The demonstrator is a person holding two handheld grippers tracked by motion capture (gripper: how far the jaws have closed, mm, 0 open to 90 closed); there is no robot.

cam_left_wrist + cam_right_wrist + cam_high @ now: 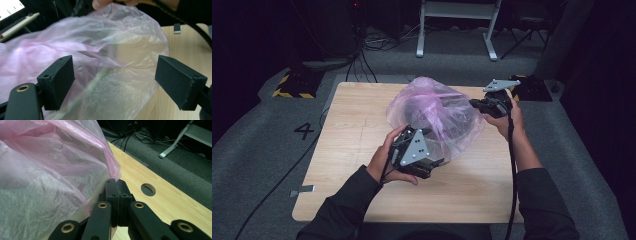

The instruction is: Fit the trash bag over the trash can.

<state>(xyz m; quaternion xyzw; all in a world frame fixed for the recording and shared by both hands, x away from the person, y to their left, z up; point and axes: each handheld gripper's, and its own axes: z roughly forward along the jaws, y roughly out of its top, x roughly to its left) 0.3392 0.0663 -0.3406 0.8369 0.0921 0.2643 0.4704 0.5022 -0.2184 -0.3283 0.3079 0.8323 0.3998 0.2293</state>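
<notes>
Forearms in dark sleeves enter from the bottom of the high view. Left gripper (432, 150) sits at lower centre, jaws spread wide apart, nothing between them but bag film ahead; in the left gripper view the two black pads (60, 80) stand far apart with the pink plastic bag (100, 62) right in front. Bag lies puffed up at frame centre in the high view (434, 112), on the wooden table (347, 150), translucent pink. Contents: cannot tell, just crumpled film and a pale blur inside. Right gripper (477, 103) at upper right of the bag, jaws pressed together on the bag's edge; right gripper view shows film pinched at the tips (115, 185). Round hole (148, 189) in tabletop near right.
</notes>
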